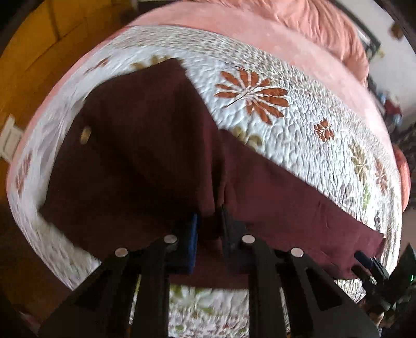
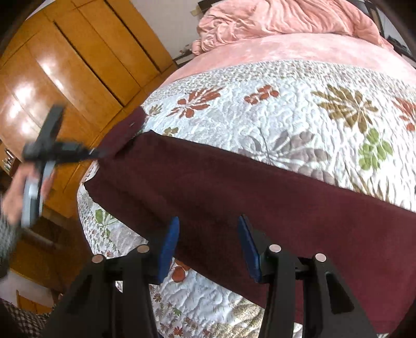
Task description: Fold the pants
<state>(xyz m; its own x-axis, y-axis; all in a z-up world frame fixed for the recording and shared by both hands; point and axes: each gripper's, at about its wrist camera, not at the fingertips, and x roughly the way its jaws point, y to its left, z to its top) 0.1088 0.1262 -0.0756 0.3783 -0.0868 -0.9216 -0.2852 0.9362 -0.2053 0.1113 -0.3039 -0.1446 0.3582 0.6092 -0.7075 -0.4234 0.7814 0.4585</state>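
Dark maroon pants [image 1: 156, 156] lie on a floral quilt [image 1: 286, 130]. My left gripper [image 1: 209, 228] is shut on a bunched fold of the pants at the near edge and holds it lifted. In the right wrist view the pants [image 2: 247, 195] stretch as a long band across the quilt [image 2: 286, 109]. My right gripper [image 2: 208, 241] is open, its blue pads on either side of the pants' near edge, not closed on it. The left gripper [image 2: 93, 153] shows there at the pants' far left end. The right gripper's tip [image 1: 364, 260] shows in the left wrist view.
A pink blanket [image 2: 286, 18] is heaped at the bed's far end. Wooden wardrobe doors [image 2: 65, 65] stand left of the bed. The quilt's edge drops off at the left [image 1: 26, 195].
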